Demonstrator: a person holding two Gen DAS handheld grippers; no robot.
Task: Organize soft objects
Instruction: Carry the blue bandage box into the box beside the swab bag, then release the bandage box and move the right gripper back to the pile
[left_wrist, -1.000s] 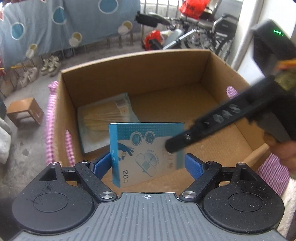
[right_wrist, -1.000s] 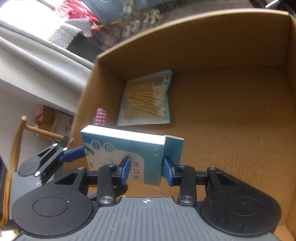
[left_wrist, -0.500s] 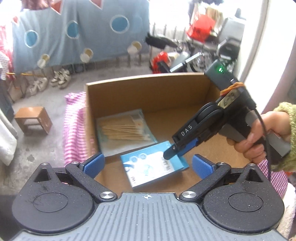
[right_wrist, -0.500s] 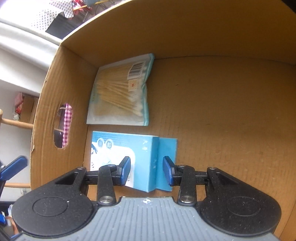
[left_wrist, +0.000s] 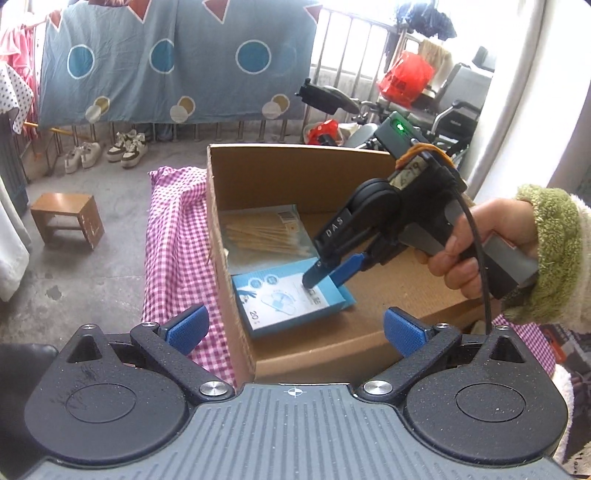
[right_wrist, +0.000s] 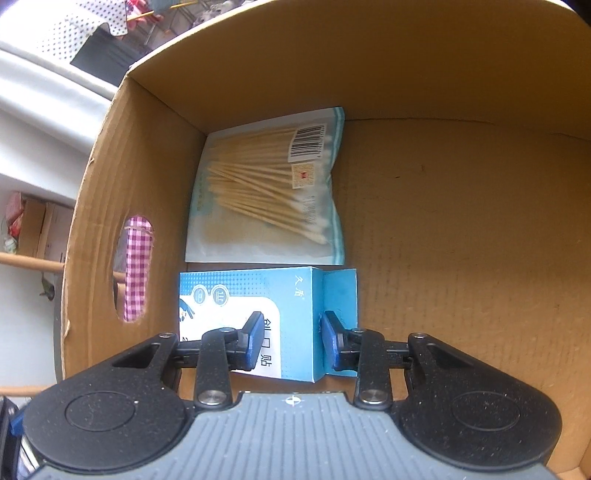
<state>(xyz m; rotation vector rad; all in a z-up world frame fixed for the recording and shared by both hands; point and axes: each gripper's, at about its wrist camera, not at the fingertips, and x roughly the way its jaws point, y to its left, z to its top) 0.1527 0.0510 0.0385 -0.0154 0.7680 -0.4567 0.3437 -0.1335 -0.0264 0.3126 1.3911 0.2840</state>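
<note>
Since a second ago the blue plaster box (right_wrist: 251, 317) has gone from being held up on edge between both grippers to lying flat on the floor of the cardboard box (left_wrist: 295, 173), and the left gripper (left_wrist: 293, 328) has let go and pulled back outside the near wall. Its jaws now stand wide with nothing between them, one blue pad over the pink checked cloth (left_wrist: 173, 236) and the other over the near rim. The right gripper (right_wrist: 291, 339) reaches down into the cardboard box, held by a hand (left_wrist: 476, 251) in a fuzzy green sleeve (left_wrist: 550, 251). Its jaws are closing at a narrow gap around the right end of the plaster box, one pad over the printed top face and the other at the end by the open flap; whether the pads press on it cannot be told for certain, though they sit right against it. The plaster box lies near the left wall, just in front of a clear bag of cotton swabs (right_wrist: 269, 192), their edges almost touching. That bag lies flat in the far left corner. An oval handle hole (right_wrist: 135, 269) in the left wall shows the checked cloth outside. Beyond the cardboard box, a small wooden stool (left_wrist: 66, 218) stands on the concrete floor, well apart.
</note>
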